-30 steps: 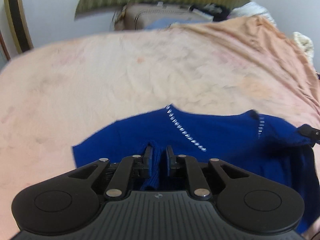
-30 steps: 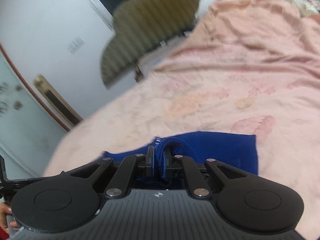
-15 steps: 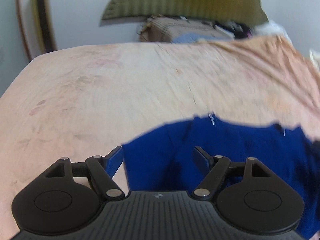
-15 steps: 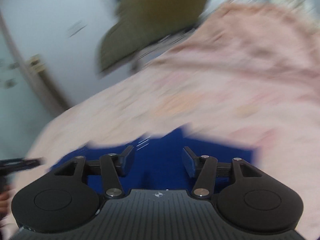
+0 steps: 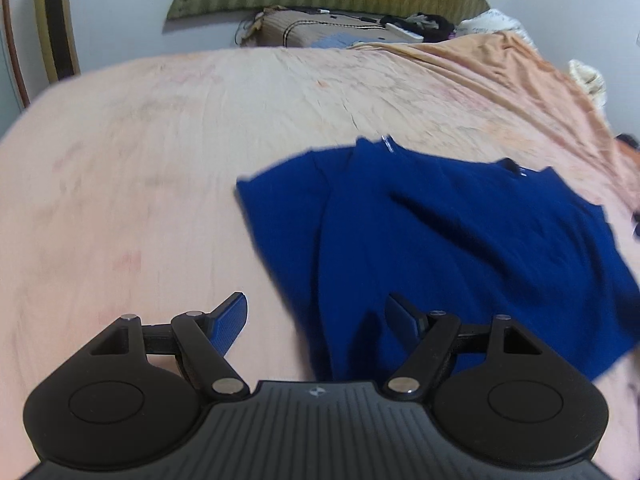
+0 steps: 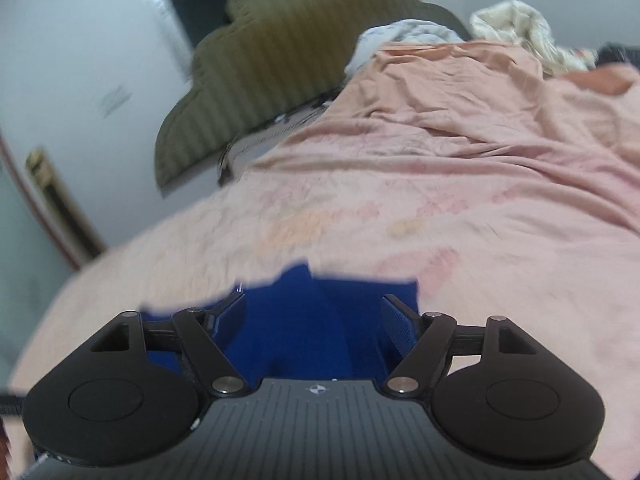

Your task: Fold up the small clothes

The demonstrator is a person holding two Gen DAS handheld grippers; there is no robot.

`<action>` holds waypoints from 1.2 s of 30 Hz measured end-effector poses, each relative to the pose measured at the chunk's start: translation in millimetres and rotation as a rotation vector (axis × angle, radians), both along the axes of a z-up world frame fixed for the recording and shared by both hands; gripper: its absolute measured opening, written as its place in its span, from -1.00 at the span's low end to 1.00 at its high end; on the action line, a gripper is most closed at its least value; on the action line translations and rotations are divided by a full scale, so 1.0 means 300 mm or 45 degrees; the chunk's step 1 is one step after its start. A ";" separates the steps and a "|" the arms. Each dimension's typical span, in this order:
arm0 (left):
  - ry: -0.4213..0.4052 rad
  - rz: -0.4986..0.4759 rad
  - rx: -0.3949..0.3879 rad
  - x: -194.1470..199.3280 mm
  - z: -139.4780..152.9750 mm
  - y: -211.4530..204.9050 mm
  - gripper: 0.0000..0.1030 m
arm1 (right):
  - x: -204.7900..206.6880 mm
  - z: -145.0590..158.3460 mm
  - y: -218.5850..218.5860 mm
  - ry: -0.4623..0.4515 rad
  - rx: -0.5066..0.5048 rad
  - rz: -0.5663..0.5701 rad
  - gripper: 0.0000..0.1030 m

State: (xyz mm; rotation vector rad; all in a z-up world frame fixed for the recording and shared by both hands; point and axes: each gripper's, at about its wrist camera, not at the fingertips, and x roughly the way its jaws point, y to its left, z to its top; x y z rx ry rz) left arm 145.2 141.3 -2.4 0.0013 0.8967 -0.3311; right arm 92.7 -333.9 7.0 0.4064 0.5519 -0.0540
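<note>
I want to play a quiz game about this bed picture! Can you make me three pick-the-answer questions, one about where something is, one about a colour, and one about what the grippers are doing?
1. Where does the garment lie?
A. On the pink bedsheet
B. On the floor
C. On a chair

2. What colour is the garment?
A. Red
B. Dark blue
C. Yellow

3. How are the left gripper and right gripper?
A. Both open, holding nothing
B. Both shut on the garment
C. One open, one shut

Answers:
1 A: pink sheet shows all around the cloth.
2 B: the cloth is deep blue in both views.
3 A: each view shows a wide gap between the fingers, with no cloth pinched.
</note>
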 end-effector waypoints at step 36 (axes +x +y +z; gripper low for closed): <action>-0.316 -0.274 0.103 -0.225 0.126 -0.002 0.13 | -0.287 0.028 0.112 0.106 -0.244 -0.035 -0.21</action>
